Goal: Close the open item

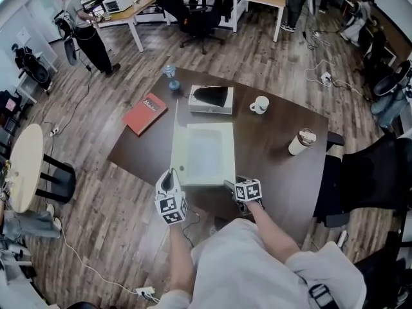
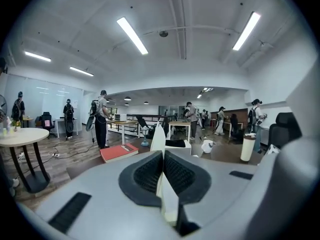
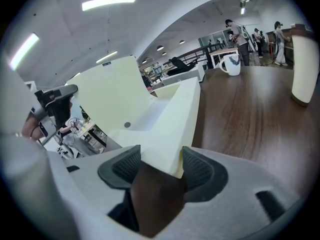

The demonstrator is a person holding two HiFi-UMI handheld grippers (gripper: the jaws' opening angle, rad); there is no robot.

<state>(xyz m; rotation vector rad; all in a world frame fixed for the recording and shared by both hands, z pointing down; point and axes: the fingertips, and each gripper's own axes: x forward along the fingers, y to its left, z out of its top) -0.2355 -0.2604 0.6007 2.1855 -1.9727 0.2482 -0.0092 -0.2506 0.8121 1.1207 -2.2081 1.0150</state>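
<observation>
A pale cream box [image 1: 205, 154] lies open on the dark wooden table [image 1: 277, 166]. Its lid [image 1: 175, 132] stands upright along the box's left side. My left gripper [image 1: 170, 180] is shut on the lid's near edge; in the left gripper view the thin cream lid [image 2: 158, 137] runs up from between the closed pads of the left gripper [image 2: 163, 173]. My right gripper [image 1: 230, 187] is at the base's near right corner. In the right gripper view that box [image 3: 172, 115] corner sits between the widely spread pads of the right gripper [image 3: 160, 167], touching both, with the lid [image 3: 107, 95] rising at the left.
Behind the box stand a white box with a black top [image 1: 211, 100], a white mug [image 1: 259, 105], a red book [image 1: 146, 112] and a small blue object [image 1: 172, 79]. A lidded paper cup [image 1: 301, 141] stands at the right. A black office chair [image 1: 367, 179] is beside the table.
</observation>
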